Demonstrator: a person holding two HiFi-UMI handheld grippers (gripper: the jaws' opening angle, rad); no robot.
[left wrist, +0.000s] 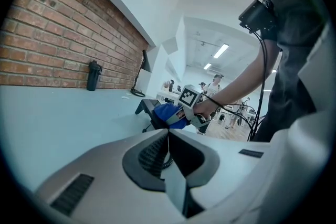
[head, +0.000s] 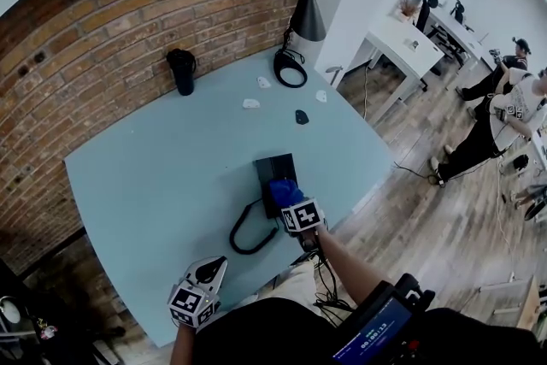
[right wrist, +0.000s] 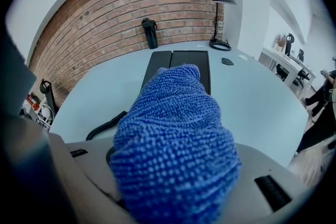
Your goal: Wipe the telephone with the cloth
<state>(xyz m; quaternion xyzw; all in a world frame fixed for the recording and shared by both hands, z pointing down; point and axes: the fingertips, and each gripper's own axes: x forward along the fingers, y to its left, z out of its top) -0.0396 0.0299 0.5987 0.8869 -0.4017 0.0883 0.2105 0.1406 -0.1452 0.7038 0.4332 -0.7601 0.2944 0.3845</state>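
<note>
A black telephone [head: 275,171] lies on the light blue table [head: 154,175], its coiled cord [head: 248,233] looping toward me. My right gripper [head: 288,199] is shut on a blue cloth [head: 283,190], which rests on the near end of the phone. In the right gripper view the cloth [right wrist: 173,149] fills the middle and hides the jaws, with the telephone [right wrist: 181,65] just beyond. My left gripper [head: 214,267] hovers at the table's near edge, shut and holding nothing. The left gripper view has the phone [left wrist: 148,108] and cloth [left wrist: 169,114] ahead of its closed jaws.
A black bottle [head: 181,71] stands by the brick wall. A black desk lamp [head: 306,11] with a ring base [head: 291,68] is at the far corner. Small white scraps [head: 250,104] and a dark object [head: 302,117] lie behind the phone. People [head: 504,111] stand off right.
</note>
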